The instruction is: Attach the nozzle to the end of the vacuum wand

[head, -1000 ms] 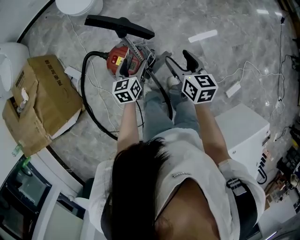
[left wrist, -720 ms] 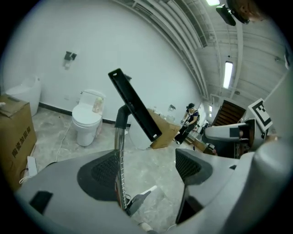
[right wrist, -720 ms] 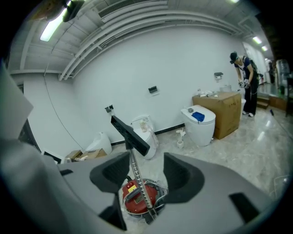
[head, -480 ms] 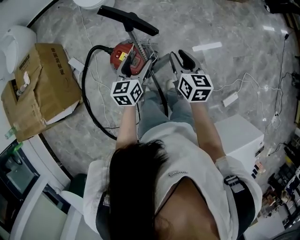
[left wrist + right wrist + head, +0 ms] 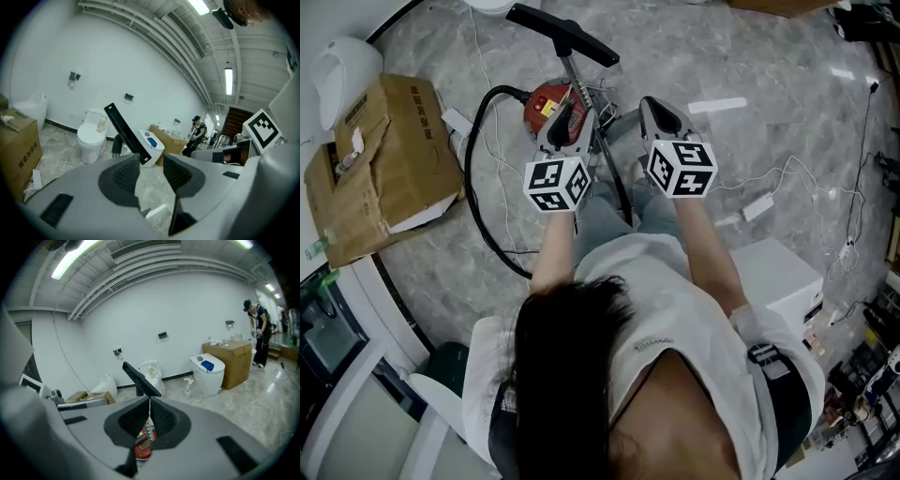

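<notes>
A black floor nozzle [image 5: 562, 36] sits tilted on the upper end of a thin metal wand [image 5: 575, 77], which runs down to the red vacuum body [image 5: 546, 101] with its black hose [image 5: 473, 183]. My left gripper [image 5: 563, 120] hovers over the red body. Its jaws have just been closing but still stand apart, with nothing between the pads [image 5: 126, 174]. Beyond them is the nozzle [image 5: 121, 127]. My right gripper [image 5: 657, 112] hangs to the right of the wand and is shut on nothing. Past its jaws I see the nozzle [image 5: 140, 378] and red body [image 5: 143, 446].
A torn cardboard box [image 5: 380, 159] lies at the left on the marble floor, and a white cabinet [image 5: 780, 281] stands at the right. White cables [image 5: 769, 173] trail across the floor. Toilets [image 5: 91, 136] and a box [image 5: 232, 357] line the far wall, where a person [image 5: 196, 133] stands.
Both grippers have risen toward the nozzle end of the vacuum. The right jaws have gone from open to shut, and the gap between the left jaws has narrowed.
</notes>
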The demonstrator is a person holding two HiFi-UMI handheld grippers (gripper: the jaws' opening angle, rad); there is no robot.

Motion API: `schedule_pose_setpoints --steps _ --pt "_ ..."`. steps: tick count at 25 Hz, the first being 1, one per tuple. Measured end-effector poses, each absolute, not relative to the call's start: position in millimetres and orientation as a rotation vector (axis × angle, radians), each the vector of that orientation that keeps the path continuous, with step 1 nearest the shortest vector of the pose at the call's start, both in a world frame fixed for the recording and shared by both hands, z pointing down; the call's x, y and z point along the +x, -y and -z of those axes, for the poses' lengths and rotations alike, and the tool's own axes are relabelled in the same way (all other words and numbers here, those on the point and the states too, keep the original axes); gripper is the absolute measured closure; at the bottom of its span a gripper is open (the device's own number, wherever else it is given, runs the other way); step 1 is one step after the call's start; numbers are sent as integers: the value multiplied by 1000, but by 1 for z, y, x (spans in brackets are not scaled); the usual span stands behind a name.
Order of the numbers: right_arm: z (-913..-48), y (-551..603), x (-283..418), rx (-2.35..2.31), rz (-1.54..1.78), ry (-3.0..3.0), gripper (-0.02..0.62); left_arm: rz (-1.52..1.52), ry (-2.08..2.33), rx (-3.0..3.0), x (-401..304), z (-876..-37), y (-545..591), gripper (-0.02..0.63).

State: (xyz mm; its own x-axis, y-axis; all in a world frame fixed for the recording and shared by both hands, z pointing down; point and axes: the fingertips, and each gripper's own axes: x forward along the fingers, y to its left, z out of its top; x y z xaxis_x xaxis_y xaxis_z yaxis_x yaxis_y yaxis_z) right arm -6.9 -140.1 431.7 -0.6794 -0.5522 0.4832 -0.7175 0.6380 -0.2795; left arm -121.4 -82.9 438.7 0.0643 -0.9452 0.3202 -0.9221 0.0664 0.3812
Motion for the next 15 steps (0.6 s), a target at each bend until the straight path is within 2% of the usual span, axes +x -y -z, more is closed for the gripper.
schedule_pose_setpoints --steps 3,8,15 --pt "-429 134 -10 993 -648 2515 580 68 1916 1822 -125 -432 78 578" --pt "-432 127 -15 928 -648 2529 580 61 1892 1819 -117 -431 78 604" --pt "-431 115 -26 867 -628 2534 581 -2 1879 1826 -108 -429 76 604"
